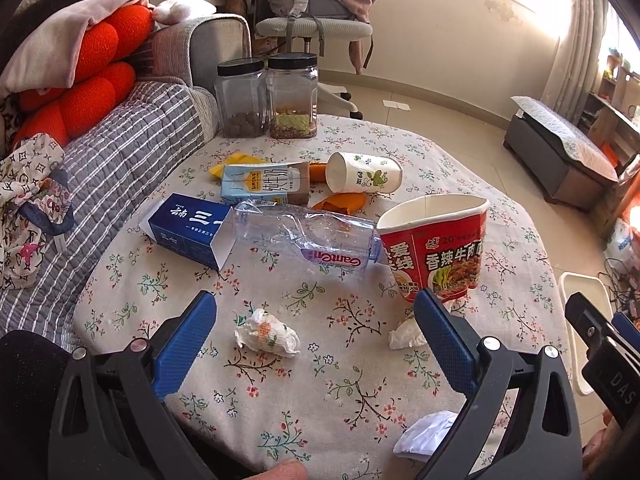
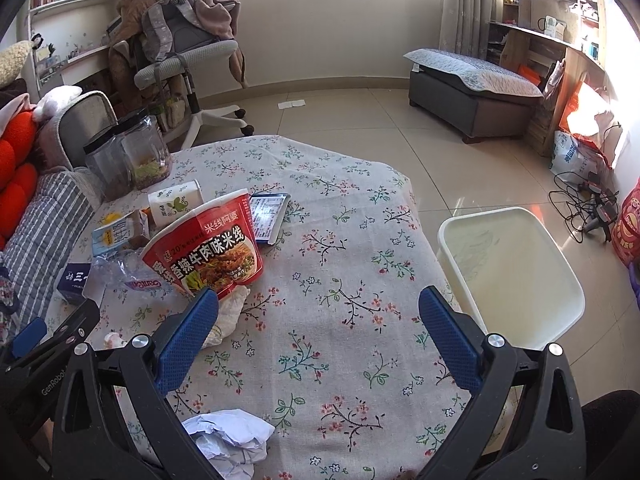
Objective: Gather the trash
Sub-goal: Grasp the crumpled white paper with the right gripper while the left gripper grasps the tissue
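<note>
Both hand-held grippers are hanging above the near edge of the counter with jaws spread wide and nothing between them. The left hand-held gripper point(image 1: 314, 322) is aiming at a crumpled tissue point(image 1: 267, 334) lying just ahead of it; the right hand-held gripper point(image 2: 318, 320) is facing bare cloth, with a white bin point(image 2: 510, 276) standing on the floor just off the counter's right edge.

For the tissue, I would judge it best to come straight down so the blue pads are straddling it, closing gently, since the flowered cloth point(image 2: 340, 240) is looking loose enough to be pinched along with it.

More trash is waiting: a red noodle cup point(image 1: 436, 248) tilted on another tissue wad point(image 1: 404, 336), a squashed clear bottle point(image 1: 308, 236), a blue carton point(image 1: 188, 230), a milk box point(image 1: 262, 184) and a tipped paper cup point(image 1: 362, 172) toward the middle, and a paper ball point(image 2: 230, 440) at the near edge. Two lidded jars point(image 1: 268, 96) are standing at the far-left edge beside a sofa point(image 1: 120, 148).
</note>
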Available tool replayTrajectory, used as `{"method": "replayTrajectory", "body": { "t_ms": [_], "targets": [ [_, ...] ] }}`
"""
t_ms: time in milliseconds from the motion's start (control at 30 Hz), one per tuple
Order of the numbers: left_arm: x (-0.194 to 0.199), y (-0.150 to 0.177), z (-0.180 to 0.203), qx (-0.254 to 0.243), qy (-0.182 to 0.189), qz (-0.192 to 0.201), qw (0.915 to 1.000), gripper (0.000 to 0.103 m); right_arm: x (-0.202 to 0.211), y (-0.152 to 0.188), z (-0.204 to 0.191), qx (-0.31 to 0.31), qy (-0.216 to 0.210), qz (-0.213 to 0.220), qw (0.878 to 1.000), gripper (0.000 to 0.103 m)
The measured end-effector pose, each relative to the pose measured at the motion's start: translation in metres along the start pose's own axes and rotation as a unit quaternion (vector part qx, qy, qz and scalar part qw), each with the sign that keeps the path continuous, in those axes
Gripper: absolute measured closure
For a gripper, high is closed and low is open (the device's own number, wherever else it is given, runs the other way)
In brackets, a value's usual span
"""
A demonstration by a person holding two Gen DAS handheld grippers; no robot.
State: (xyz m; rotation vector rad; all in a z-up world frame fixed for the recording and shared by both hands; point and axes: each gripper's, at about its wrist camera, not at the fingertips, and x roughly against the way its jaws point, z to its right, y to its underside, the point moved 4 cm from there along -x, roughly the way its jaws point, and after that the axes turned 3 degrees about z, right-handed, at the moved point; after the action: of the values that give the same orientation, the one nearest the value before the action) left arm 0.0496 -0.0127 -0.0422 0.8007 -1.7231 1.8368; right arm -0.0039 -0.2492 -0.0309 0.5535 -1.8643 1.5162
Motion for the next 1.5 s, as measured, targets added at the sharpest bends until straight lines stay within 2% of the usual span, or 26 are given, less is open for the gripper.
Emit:
{"method": "replayTrajectory", "body": {
  "t_ms": [167,300,400,467,533,600,667,733,833,933,1000,1133,1267,1367,1400,1500],
  "targets": [
    [-0.028,-0.026,-0.013,0.013,-0.013,-0.022,0.9996,0.007,-0.018,-0.023,-0.006,0.028,-0.004,-0.029,0.999,0.007],
    [-0.056,-0.059,-0.026,0.018,-0.019,-0.043,0.9987,0.007,-0.035,-0.047,-0.005,0.081,0.032,-0.051,0.995,0.007],
    [-0.082,-0.076,-0.027,0.002,0.004,-0.096,0.9953,0.007,-0.048,-0.061,0.002,0.079,0.028,-0.067,0.994,0.007],
    [-0.099,-0.076,-0.025,-0.006,0.028,-0.155,0.9874,0.007,-0.056,-0.061,0.011,0.049,0.008,-0.071,0.996,0.007],
    [-0.109,-0.071,-0.032,0.043,0.056,-0.201,0.9771,0.007,-0.067,-0.055,0.022,0.018,-0.003,-0.083,0.996,0.007],
    [-0.118,-0.061,-0.041,0.105,0.076,-0.241,0.9617,0.007,-0.08,-0.046,0.031,-0.007,-0.01,-0.109,0.994,0.007],
    [-0.121,-0.052,-0.047,0.145,0.082,-0.264,0.95,0.007,-0.088,-0.041,0.034,-0.029,-0.034,-0.137,0.99,0.007],
    [-0.114,-0.045,-0.055,0.154,0.075,-0.282,0.9438,0.007,-0.088,-0.037,0.033,-0.029,-0.048,-0.146,0.988,0.007],
    [-0.099,-0.032,-0.072,0.156,0.051,-0.298,0.9404,0.007,-0.085,-0.032,0.033,-0.009,-0.048,-0.147,0.988,0.007],
    [-0.094,-0.014,-0.084,0.173,0.03,-0.312,0.9338,0.008,-0.088,-0.024,0.034,-0.01,-0.062,-0.167,0.984,0.007],
    [-0.095,-0.002,-0.085,0.178,0.018,-0.32,0.9304,0.014,-0.087,-0.021,0.033,-0.01,-0.071,-0.174,0.982,0.007],
    [-0.105,0.025,-0.077,0.189,0.021,-0.349,0.9177,0.028,-0.079,-0.018,0.031,0.006,-0.08,-0.172,0.982,0.007],
    [-0.109,0.041,-0.077,0.219,0.025,-0.351,0.9102,0.04,-0.075,-0.013,0.035,0.012,-0.086,-0.177,0.98,0.007],
    [-0.111,0.044,-0.077,0.231,0.022,-0.342,0.9107,0.046,-0.071,-0.009,0.036,0.015,-0.094,-0.182,0.979,0.007],
    [-0.111,0.043,-0.077,0.233,0.019,-0.334,0.913,0.046,-0.071,-0.007,0.036,0.017,-0.096,-0.184,0.978,0.007],
    [-0.112,0.042,-0.079,0.225,0.017,-0.326,0.9182,0.055,-0.066,-0.001,0.033,0.023,-0.102,-0.189,0.976,0.007]
  ]
}}
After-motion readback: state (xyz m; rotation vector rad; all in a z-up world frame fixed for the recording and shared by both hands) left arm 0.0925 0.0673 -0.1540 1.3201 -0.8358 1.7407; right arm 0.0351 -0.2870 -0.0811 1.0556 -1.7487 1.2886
